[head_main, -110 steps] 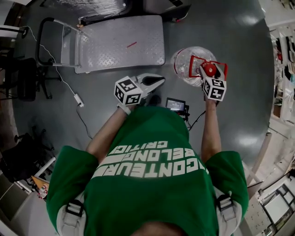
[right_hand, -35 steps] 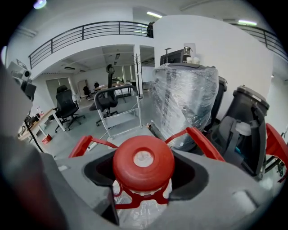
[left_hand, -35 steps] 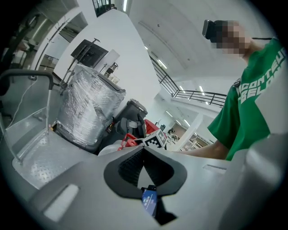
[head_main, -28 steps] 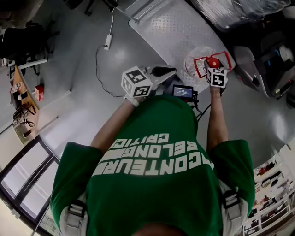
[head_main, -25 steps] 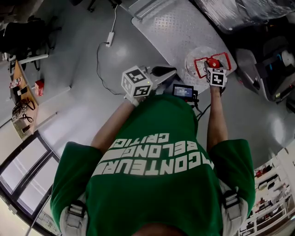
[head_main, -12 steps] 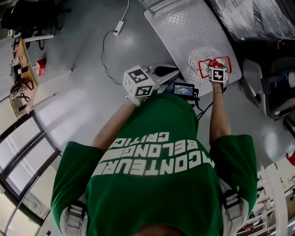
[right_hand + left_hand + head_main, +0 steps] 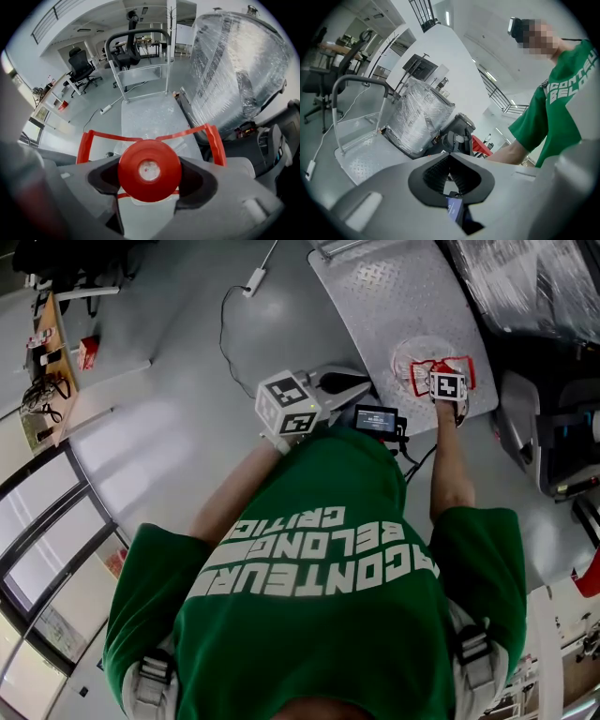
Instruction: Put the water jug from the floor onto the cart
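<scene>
Since the earliest frame, the water jug (image 7: pixel 412 357) has shifted from bare floor to over the cart (image 7: pixel 375 296) deck, upper right of the head view. The right gripper (image 7: pixel 150 182) clamps the jug's red cap (image 7: pixel 149 161) from directly above, with the long axis vertical. The jug body is clear plastic and the deck is diamond-plate metal. The left gripper (image 7: pixel 451 163) has its jaws together and holds nothing.

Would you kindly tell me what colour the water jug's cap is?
Red; the cap shows best in the right gripper view.
</scene>
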Demonstrator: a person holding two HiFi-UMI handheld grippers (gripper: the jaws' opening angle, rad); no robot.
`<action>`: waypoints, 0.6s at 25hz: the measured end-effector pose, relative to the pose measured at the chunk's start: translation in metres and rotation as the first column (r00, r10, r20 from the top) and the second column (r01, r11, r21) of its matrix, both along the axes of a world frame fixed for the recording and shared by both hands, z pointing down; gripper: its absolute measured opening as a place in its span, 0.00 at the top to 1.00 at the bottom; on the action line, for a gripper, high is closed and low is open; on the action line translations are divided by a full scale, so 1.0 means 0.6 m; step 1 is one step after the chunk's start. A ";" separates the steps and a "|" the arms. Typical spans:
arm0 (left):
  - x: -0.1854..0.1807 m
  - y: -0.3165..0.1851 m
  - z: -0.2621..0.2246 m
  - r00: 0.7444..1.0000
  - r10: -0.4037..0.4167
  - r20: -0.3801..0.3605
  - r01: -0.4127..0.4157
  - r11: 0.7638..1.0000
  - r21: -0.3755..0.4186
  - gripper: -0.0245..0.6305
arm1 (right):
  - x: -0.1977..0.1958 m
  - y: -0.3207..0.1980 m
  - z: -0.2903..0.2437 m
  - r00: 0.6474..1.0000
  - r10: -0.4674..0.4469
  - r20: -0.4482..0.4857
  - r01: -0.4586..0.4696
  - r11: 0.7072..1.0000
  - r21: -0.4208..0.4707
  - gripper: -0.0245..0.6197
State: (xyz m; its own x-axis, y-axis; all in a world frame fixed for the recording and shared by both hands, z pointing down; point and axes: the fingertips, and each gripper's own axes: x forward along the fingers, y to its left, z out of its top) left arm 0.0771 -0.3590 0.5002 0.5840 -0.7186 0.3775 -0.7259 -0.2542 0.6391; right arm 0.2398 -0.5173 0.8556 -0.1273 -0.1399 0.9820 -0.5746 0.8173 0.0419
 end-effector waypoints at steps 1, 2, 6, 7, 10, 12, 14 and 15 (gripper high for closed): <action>-0.001 -0.001 0.001 1.000 -0.006 0.001 0.006 1.000 -0.002 0.95 | 0.005 -0.005 0.003 1.000 -0.006 -0.015 0.006 1.000 0.011 0.49; -0.001 -0.001 0.001 1.000 -0.011 0.001 0.011 1.000 -0.003 0.95 | 0.009 -0.006 0.006 1.000 -0.008 -0.026 0.008 1.000 0.009 0.49; 0.001 -0.002 0.003 1.000 -0.022 0.001 0.022 1.000 -0.009 0.95 | 0.016 -0.002 0.012 0.999 -0.010 -0.041 0.010 1.000 -0.006 0.49; 0.001 -0.002 0.005 1.000 -0.024 0.000 0.024 1.000 -0.009 0.95 | 0.014 -0.006 0.011 0.999 -0.019 -0.040 0.019 1.000 0.003 0.49; 0.001 0.001 0.013 1.000 -0.027 -0.005 0.027 1.000 -0.001 0.95 | -0.020 0.038 0.013 0.999 -0.012 0.035 0.016 0.993 -0.114 0.49; 0.002 0.003 0.014 1.000 -0.027 -0.008 0.027 1.000 0.000 0.95 | -0.044 0.073 0.017 0.995 -0.010 0.095 0.028 0.982 -0.188 0.49; 0.007 0.002 0.014 1.000 -0.021 -0.010 0.021 1.000 0.002 0.95 | -0.009 0.036 0.014 0.997 -0.070 -0.022 0.069 0.996 -0.056 0.49; 0.009 0.002 0.013 1.000 -0.015 -0.009 0.015 1.000 0.002 0.95 | 0.000 0.026 0.013 0.995 -0.087 -0.051 0.086 0.996 -0.020 0.49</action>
